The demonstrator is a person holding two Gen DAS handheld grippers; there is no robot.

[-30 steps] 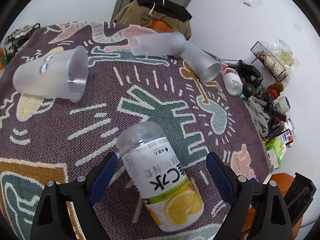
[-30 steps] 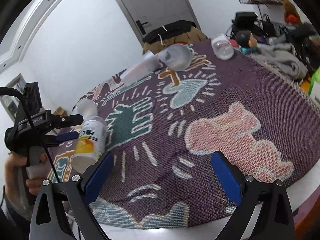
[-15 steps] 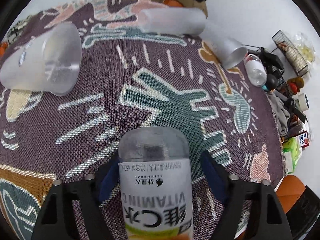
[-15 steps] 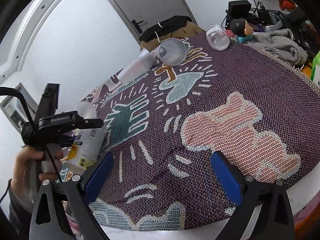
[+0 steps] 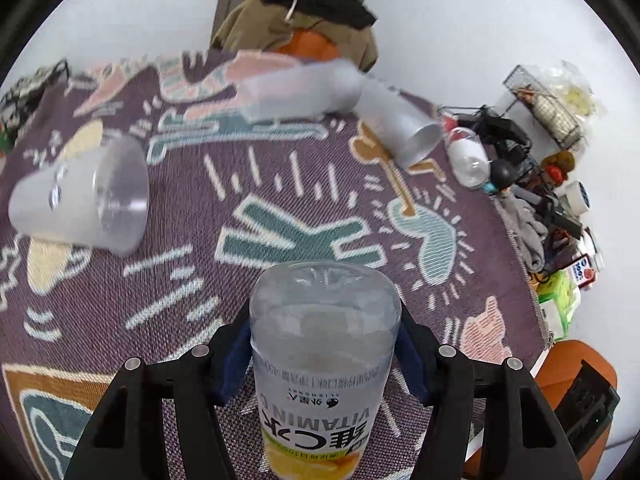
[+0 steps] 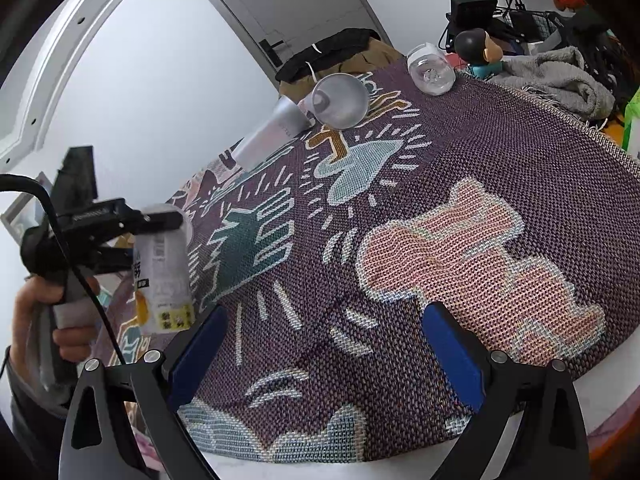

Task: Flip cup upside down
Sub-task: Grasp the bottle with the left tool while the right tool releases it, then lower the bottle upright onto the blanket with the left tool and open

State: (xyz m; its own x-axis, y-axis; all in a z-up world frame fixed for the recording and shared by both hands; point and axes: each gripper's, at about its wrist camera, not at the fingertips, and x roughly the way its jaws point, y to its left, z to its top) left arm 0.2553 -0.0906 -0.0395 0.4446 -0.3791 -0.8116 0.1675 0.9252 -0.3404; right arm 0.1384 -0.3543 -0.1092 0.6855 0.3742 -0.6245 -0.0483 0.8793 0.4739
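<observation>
My left gripper point(image 5: 324, 344) is shut on a clear plastic cup with a lemon "Vitamin C" label point(image 5: 320, 364). It holds the cup upside down, base up, above the patterned cloth. The right wrist view shows the same cup point(image 6: 162, 268) gripped near its base by the left gripper point(image 6: 160, 220), close to upright, at the table's left edge. My right gripper point(image 6: 320, 344) is open and empty over the near part of the cloth.
Three frosted cups lie on their sides: one at the left point(image 5: 84, 196), two at the far side point(image 5: 296, 88), point(image 5: 400, 124). A clear glass point(image 5: 466, 156) lies near the clutter at the right edge. A purple woven cloth point(image 6: 460, 168) covers the table.
My left gripper closed on the labelled cup where it lay on the cloth, lifted it and turned it base up. The right gripper barely moved.
</observation>
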